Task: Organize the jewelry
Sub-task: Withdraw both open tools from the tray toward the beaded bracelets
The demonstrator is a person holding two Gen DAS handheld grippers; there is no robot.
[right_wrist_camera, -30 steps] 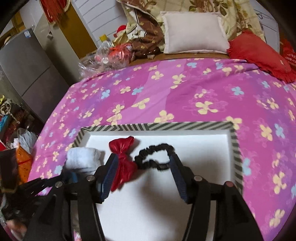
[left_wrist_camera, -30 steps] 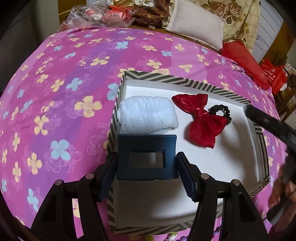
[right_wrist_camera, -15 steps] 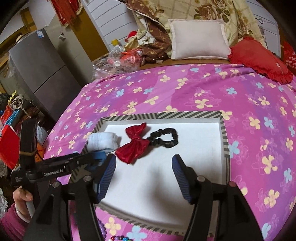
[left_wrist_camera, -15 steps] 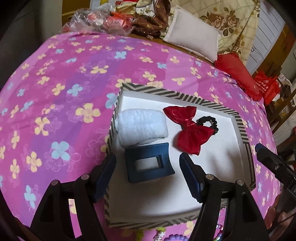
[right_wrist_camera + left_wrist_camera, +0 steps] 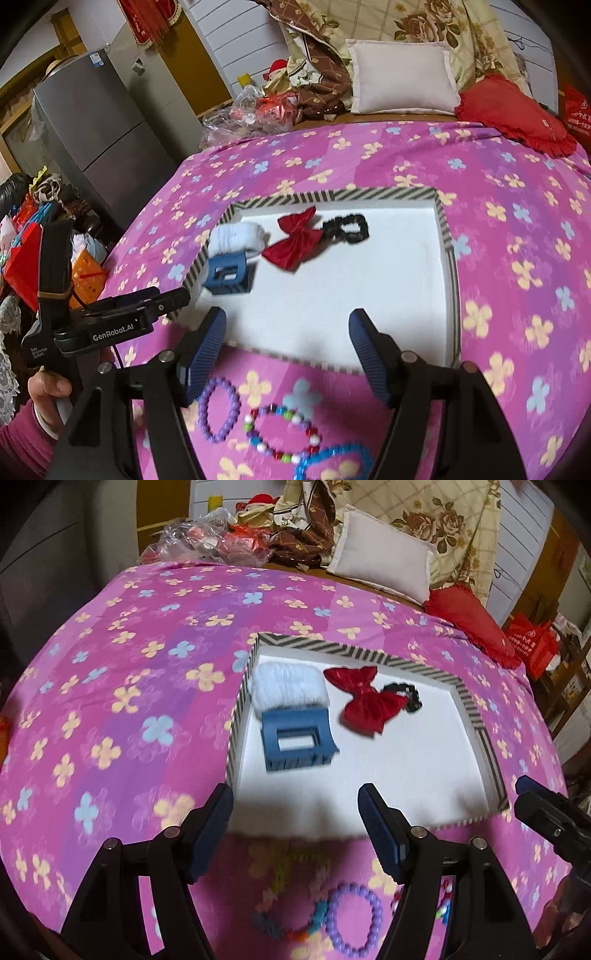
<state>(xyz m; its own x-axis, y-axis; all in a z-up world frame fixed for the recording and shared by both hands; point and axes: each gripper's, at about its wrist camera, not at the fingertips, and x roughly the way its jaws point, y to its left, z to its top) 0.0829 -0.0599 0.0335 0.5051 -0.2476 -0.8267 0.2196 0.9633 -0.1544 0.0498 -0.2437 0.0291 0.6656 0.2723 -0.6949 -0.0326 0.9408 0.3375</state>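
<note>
Blue clip [image 5: 297,740], one—bracelets [image 5: 218,413], perhaps three.

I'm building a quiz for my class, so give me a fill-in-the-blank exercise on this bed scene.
1. The blue hair claw lies inside the striped ____.
2. The bow beside the black scrunchie is ____.
3. The purple bead bracelet lies on the ____, outside the box.
4. The left gripper holds ____.

Missing words: box; red; bedspread; nothing

A lived-in home bedroom was shown: a bed [image 5: 480,184] was covered by a pink flowered sheet [image 5: 129,664], pillows [image 5: 402,83] and a floral quilt [image 5: 424,22] were piled at its head, and a grey refrigerator [image 5: 103,136] was placed alongside.
</note>
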